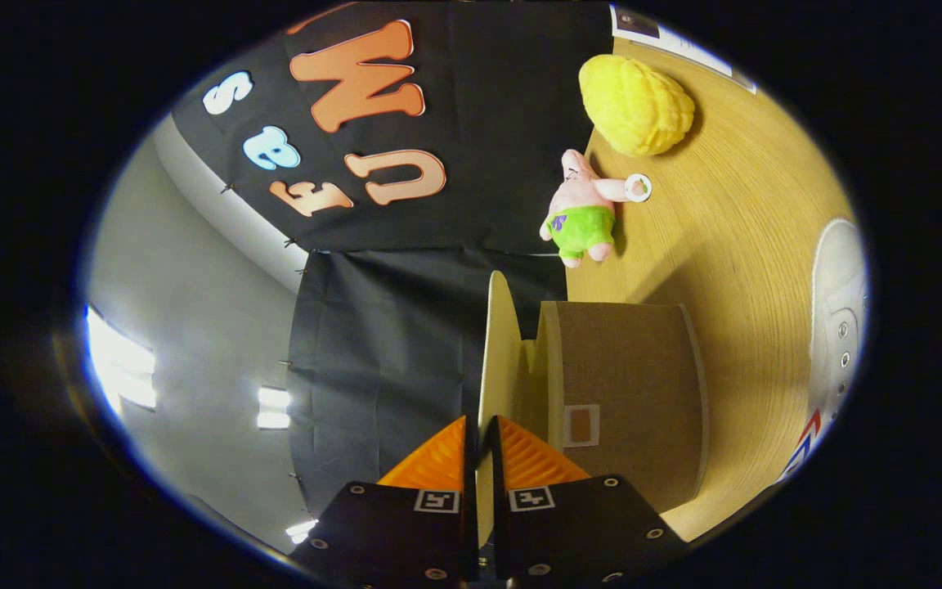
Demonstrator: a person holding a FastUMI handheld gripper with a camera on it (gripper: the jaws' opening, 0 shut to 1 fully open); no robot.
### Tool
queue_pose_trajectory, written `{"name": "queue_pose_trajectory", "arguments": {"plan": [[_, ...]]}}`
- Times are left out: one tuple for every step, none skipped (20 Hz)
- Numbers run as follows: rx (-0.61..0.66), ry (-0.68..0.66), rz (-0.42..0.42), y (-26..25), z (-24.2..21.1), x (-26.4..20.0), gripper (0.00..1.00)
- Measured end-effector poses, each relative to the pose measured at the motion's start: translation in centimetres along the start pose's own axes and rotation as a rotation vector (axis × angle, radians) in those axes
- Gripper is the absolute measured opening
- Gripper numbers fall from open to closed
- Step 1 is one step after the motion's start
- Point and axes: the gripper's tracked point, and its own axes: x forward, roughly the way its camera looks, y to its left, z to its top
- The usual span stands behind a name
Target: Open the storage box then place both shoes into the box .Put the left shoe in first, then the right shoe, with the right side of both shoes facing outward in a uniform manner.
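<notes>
My gripper (480, 458) clamped on thin cream cardboard lid (494, 343), swinging brown storage box (630, 384) open, guessing so white sneaker (839, 327) fits in after.
</notes>
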Motion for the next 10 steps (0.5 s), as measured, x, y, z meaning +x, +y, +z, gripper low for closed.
{"name": "queue_pose_trajectory", "arguments": {"plan": [[-0.013, -0.003, -0.010, 0.6, 0.0, 0.2, 0.05], [-0.023, 0.002, -0.019, 1.6, -0.1, 0.2, 0.01], [-0.034, 0.004, -0.025, 2.6, -0.2, 0.3, 0.01], [-0.044, 0.003, -0.031, 3.5, -0.2, 0.6, 0.01], [-0.052, 0.008, -0.034, 4.6, -0.4, 0.9, 0.01], [-0.061, 0.013, -0.042, 5.8, -0.7, 1.5, 0.01], [-0.078, 0.013, -0.053, 6.8, -1.0, 2.0, 0.01], [-0.107, 0.011, -0.063, 7.8, -1.1, 2.7, 0.01], [-0.142, 0.009, -0.075, 8.9, -1.5, 3.4, 0.01], [-0.177, 0.006, -0.088, 9.9, -1.8, 4.2, 0.02]]}}
